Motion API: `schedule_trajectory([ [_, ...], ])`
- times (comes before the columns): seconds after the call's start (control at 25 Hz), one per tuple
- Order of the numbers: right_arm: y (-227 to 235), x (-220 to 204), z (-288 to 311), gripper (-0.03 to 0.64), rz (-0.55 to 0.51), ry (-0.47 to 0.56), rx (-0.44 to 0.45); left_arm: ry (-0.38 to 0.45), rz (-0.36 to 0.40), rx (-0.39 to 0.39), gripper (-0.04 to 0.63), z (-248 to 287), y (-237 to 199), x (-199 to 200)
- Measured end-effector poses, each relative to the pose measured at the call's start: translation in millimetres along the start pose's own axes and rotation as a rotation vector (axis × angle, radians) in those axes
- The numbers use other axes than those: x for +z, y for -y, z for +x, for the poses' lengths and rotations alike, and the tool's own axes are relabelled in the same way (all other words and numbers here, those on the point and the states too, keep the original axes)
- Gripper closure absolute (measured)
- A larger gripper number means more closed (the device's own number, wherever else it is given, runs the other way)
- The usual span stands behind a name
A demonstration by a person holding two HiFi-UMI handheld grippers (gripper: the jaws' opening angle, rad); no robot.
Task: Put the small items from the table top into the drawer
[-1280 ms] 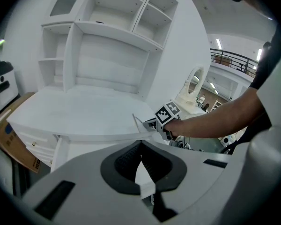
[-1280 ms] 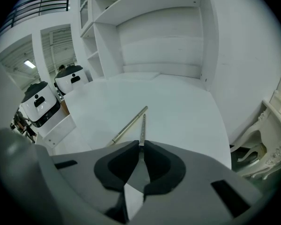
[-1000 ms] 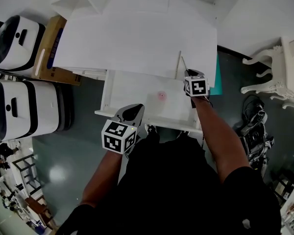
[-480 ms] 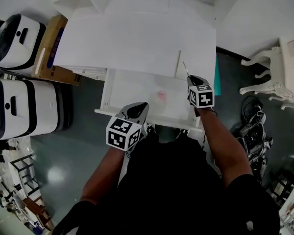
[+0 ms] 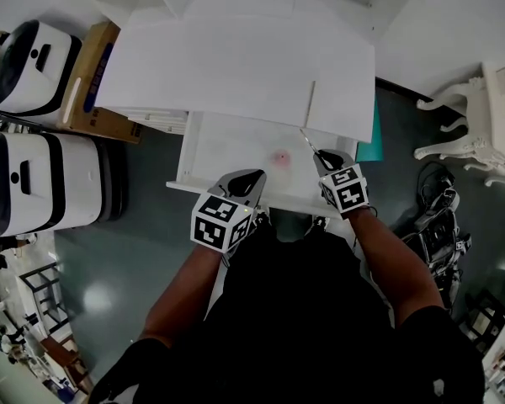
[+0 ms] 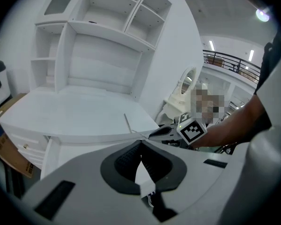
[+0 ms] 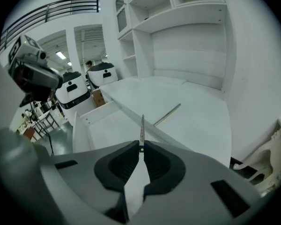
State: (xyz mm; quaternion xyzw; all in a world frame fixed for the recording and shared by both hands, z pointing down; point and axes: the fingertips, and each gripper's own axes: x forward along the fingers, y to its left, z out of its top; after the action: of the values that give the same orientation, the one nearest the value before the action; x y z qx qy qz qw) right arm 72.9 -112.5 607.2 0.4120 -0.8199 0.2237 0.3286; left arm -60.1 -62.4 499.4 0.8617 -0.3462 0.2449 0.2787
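Silvery metal is what my right claw (image 5: 323, 158) is pinching: a thin flat strip (image 7: 142, 125) with a small hole near the pads, its free end pointing towards eleven o'clock over the open white drawer (image 5: 210, 154). I am judging this to be the carry-and-drop step. The next move is calling for lowering the strip onto the smooth drawer floor and parting the jaws, clear of the small pink round item (image 5: 279, 157) lying at nine o'clock of that claw. My left claw (image 5: 240, 183) is hovering at the drawer's front edge, ribbed black pads pressed together on nothing. A slim pale rod (image 5: 311, 105) is lying on the matte white table top (image 5: 236, 66), at twelve o'clock of my right claw.
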Motion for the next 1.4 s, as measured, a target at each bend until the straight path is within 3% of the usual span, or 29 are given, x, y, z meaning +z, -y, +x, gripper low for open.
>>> schedule_trajectory([
  [0.28,-21.5,-35.8,29.6,0.568,-0.039,-0.119,0.044,-0.006,-0.007,0.008,0.592,-4.1,-4.2,-4.5],
  [0.76,-10.1,-66.5,100.9,0.568,-0.068,-0.278,0.024,-0.019,-0.049,0.062,0.592,-18.5,-24.6,-11.3],
  [1.4,-8.2,-89.0,134.4,0.566,-0.068,-0.370,0.021,-0.040,-0.082,0.094,0.592,-20.1,-48.8,-14.6],
])
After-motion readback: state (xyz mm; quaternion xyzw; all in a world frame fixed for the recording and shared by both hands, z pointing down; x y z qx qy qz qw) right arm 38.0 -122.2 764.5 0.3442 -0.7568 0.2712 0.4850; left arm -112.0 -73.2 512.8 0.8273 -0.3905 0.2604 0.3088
